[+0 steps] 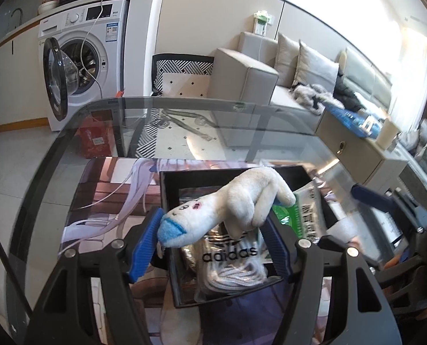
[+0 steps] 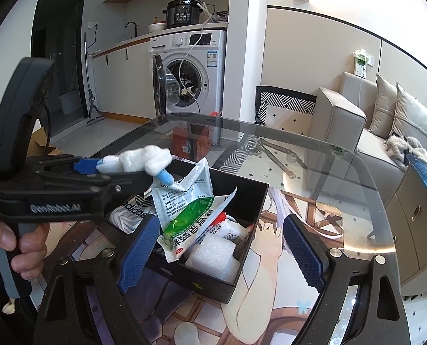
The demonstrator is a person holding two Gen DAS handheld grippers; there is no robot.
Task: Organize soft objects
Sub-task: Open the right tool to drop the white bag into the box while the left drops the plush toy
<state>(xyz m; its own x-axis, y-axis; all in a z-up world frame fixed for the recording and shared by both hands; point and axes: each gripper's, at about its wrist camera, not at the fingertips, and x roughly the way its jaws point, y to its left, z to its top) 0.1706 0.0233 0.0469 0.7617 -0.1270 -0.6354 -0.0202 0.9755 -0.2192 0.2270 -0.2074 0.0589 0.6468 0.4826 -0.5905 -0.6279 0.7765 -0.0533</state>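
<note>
While the left tool (image 1: 213, 230) grips the plush toy (image 1: 227, 204) above the black box (image 2: 248, 198) at frame centre, packets already inside, right tool (image 2: 222, 253) gapes empty; toy not yet dropped.

Lighting: daylight, bright, entering at the upper right of both views; the window (image 1: 409, 23) is blown out to white, washing the sofa (image 1: 299, 74) beneath it.
Glare: pale streaks and reflections across the glass table (image 2: 342, 172), strongest toward the right edge.
Shadows: soft, short; the inside of the black box (image 2: 248, 198) stays dark.
Dim zone: the doorway (image 2: 58, 43) at the upper left of the right wrist view.
Blur: motion smear on the right gripper (image 1: 386, 201) at the right of the left wrist view; the toy (image 1: 227, 207) is sharp.
Distortion: heavy fisheye bowing of walls and table rim; black vignette in all corners.
</note>
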